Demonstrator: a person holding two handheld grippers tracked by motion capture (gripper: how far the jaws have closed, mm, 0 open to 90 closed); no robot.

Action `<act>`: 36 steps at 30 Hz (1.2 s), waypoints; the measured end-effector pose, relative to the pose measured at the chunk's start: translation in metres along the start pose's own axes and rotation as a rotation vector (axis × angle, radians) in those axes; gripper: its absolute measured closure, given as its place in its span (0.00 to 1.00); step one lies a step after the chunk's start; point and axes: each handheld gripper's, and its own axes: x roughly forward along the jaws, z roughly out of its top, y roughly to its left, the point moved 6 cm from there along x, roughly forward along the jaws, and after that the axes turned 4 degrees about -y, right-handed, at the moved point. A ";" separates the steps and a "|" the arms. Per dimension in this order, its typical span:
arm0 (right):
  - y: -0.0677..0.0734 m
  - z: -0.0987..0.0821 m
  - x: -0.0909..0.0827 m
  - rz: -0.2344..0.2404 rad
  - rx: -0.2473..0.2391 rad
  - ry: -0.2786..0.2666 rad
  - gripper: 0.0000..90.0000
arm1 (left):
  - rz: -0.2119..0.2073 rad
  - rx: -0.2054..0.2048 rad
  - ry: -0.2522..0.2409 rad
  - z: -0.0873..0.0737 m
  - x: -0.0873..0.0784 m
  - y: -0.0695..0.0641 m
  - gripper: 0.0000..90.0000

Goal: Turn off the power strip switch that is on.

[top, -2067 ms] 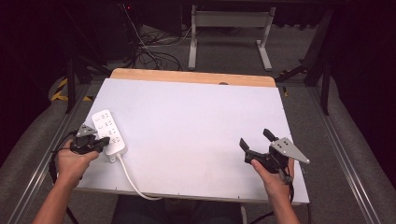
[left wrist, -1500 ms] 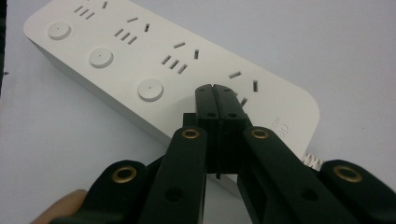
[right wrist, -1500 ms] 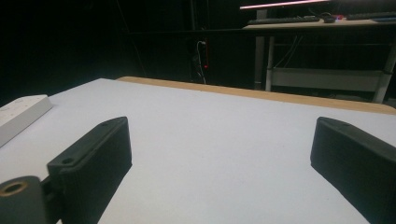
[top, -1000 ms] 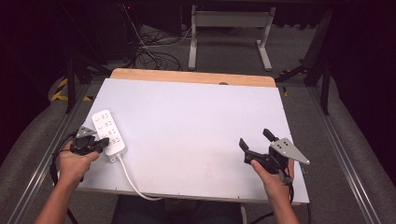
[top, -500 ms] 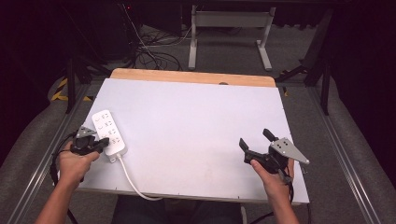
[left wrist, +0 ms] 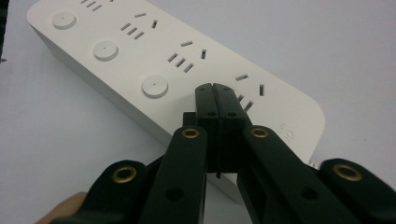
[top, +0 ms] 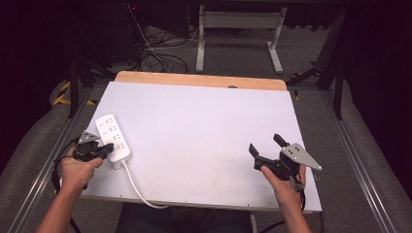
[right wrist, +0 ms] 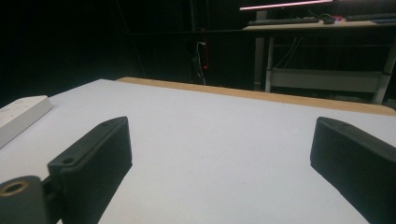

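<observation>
I see a white board [top: 204,131] on a table, a strip of bare wood [top: 199,79] along its far edge. Around it: grey carpet, black cables [top: 155,53] on the floor behind, a white frame stand [top: 238,29], dark room. From the right gripper view I get a second desk [right wrist: 322,23] at the back with a lit edge and what looks like a keyboard on it, too dim to confirm. The power strip [top: 113,138] lies flat at the near-left of the board, long axis running away and slightly left, its white cord [top: 138,191] leaving the near end and curving off the front edge. Left hand [top: 75,170] comes in from the bottom left, left gripper [top: 104,150] at the strip's near end. In the left gripper view its jaws are pressed fully together with nothing between them, tips over the strip's top face near the last outlet; contact I can't confirm. Right hand [top: 284,187] is at near-right, right gripper [top: 265,145] pointing away across the board, well apart from the strip. Its jaws stand wide apart, empty, bare board between them. Writing: a faint grey mark on the strip's end by the left jaws, unreadable. Three round buttons beside the outlets, no labels I can read.
</observation>
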 end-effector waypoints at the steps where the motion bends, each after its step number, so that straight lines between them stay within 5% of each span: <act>1: 0.000 0.000 0.000 0.000 0.000 0.000 0.07 | 0.000 0.000 0.000 0.000 0.000 0.000 1.00; 30: 0.004 0.000 0.002 0.010 -0.001 0.003 0.07 | -0.039 -0.022 -0.036 0.002 -0.004 0.008 1.00; 33: 0.004 0.001 0.002 0.012 0.000 -0.001 0.07 | -0.048 -0.030 -0.099 0.009 -0.009 0.006 1.00; 34: 0.004 0.001 0.002 0.012 0.001 -0.001 0.07 | -0.050 -0.033 -0.178 0.018 -0.015 0.003 1.00; 35: 0.004 0.000 0.003 0.012 0.000 0.001 0.07 | -0.050 -0.033 -0.178 0.018 -0.015 0.003 1.00; 36: 0.003 -0.001 0.003 0.011 0.000 0.004 0.07 | -0.053 -0.043 -0.275 0.028 -0.025 -0.001 1.00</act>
